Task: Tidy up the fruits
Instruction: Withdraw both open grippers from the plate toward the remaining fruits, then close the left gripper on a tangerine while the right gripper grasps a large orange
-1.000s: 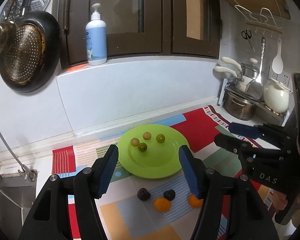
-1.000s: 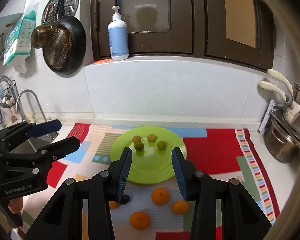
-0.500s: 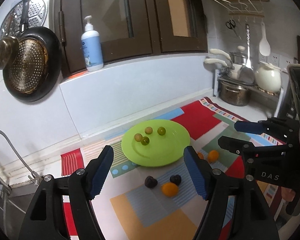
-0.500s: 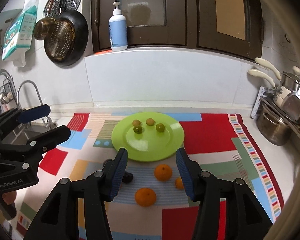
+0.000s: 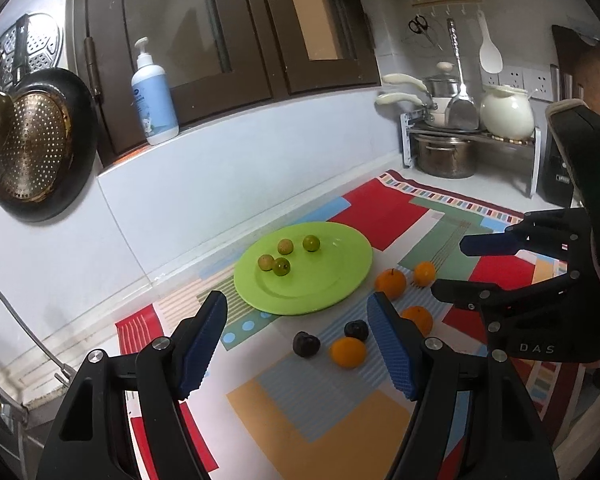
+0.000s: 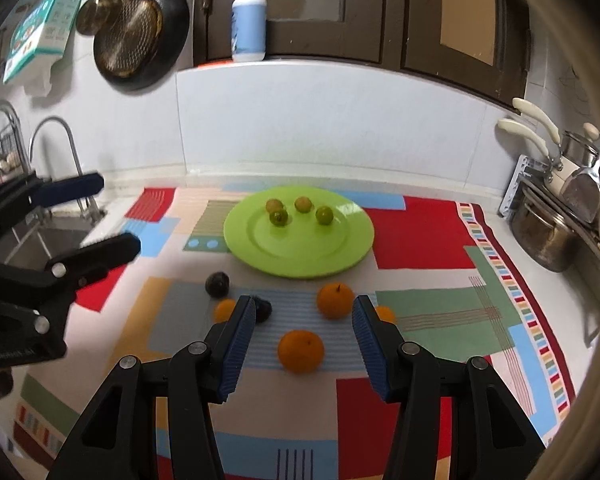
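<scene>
Left gripper [image 5: 296, 344] wide open, holds nothing, above mat [image 5: 320, 408]. Right gripper [image 6: 303, 340] wide open, also holds nothing. Green plate [image 6: 300, 256] on counter at 12 o'clock from right gripper, four small green fruits [image 6: 302, 204] on it. Four oranges [image 6: 301, 351] and two dark plums [image 6: 217, 283] on mat just beside plate.

4 small green fruits [image 6: 275, 205] [image 6: 303, 204] [image 6: 324, 215] [image 6: 279, 217] on 1 green plate [image 6: 260, 256]; 4 oranges [image 6: 335, 301] [image 6: 301, 351] [image 6: 224, 310] [image 6: 385, 314] and 2 dark plums [image 6: 217, 284] [image 6: 263, 309] on 1 patterned mat [image 6: 420, 312].
</scene>
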Action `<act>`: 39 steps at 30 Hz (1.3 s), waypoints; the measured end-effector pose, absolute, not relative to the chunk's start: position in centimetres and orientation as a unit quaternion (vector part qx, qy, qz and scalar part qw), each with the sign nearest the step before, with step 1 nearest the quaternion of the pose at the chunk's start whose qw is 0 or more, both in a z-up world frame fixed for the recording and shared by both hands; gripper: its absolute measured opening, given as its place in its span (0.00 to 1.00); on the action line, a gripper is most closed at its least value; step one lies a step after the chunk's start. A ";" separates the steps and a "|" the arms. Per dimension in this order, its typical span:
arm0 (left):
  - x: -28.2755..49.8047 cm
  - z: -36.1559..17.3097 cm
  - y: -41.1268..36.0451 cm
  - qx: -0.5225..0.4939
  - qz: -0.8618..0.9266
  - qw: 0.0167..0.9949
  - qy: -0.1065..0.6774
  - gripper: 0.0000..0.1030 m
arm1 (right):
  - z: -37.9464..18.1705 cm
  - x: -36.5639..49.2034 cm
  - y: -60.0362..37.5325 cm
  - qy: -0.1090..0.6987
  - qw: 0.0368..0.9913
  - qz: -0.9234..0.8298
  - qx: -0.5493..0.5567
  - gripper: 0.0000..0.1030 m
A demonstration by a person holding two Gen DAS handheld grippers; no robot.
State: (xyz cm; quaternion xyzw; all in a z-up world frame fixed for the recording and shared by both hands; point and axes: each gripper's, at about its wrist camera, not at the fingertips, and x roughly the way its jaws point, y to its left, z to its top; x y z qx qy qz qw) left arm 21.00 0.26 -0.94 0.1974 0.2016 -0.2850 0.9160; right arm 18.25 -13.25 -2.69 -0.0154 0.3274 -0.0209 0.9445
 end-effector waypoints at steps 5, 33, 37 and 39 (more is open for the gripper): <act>21.5 -2.5 0.1 0.220 -0.308 0.901 0.212 0.70 | -3.8 18.6 -12.9 0.343 0.939 -0.020 -0.022 0.50; 25.9 -10.1 -3.6 0.236 -0.375 0.837 0.322 0.69 | -10.6 21.7 -14.5 0.437 0.899 0.000 0.005 0.50; 26.5 -10.6 -4.1 0.240 -0.379 0.833 0.324 0.64 | -11.0 22.3 -14.6 0.442 0.897 0.004 0.003 0.50; 26.8 -10.7 -4.3 0.238 -0.382 0.831 0.328 0.62 | -11.2 22.5 -14.6 0.443 0.897 0.006 0.002 0.50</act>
